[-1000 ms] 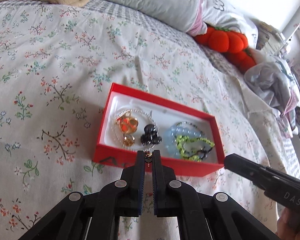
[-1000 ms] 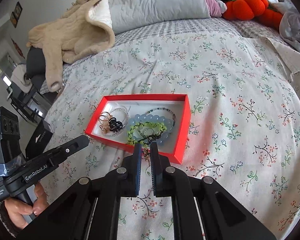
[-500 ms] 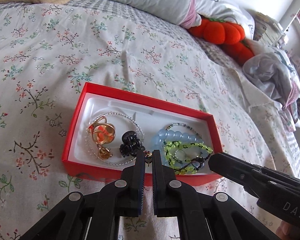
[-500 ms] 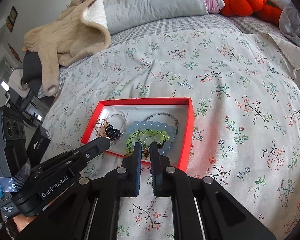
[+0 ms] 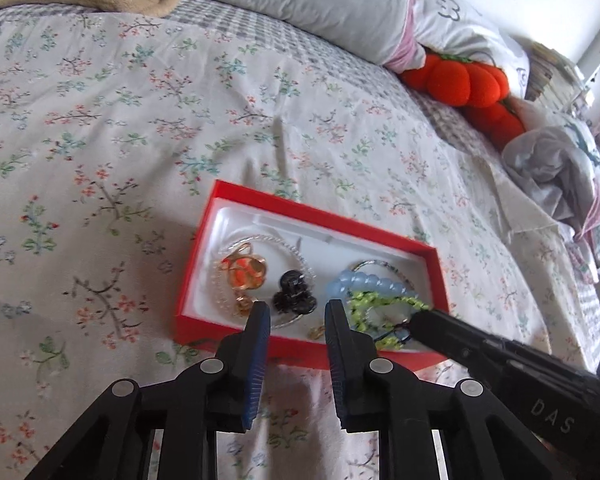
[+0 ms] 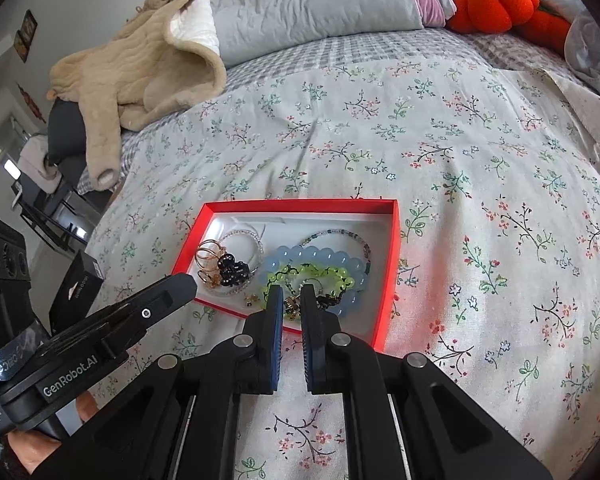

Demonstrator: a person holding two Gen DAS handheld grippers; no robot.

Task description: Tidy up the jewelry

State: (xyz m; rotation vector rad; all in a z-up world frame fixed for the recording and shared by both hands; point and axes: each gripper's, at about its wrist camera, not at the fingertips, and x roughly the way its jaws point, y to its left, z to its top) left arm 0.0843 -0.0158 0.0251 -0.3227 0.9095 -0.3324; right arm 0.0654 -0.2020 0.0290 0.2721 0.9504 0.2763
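My left tongs [image 5: 298, 316] gape wide above the shallow red cardboard box [image 5: 300, 212]; my right tongs [image 6: 291, 299] pinch a tiny gold trinket [image 6: 291, 305] over it. It looks light, slippery, best gripped mid-body.

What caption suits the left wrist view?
Open left gripper above a red jewelry box on a floral bedspread.
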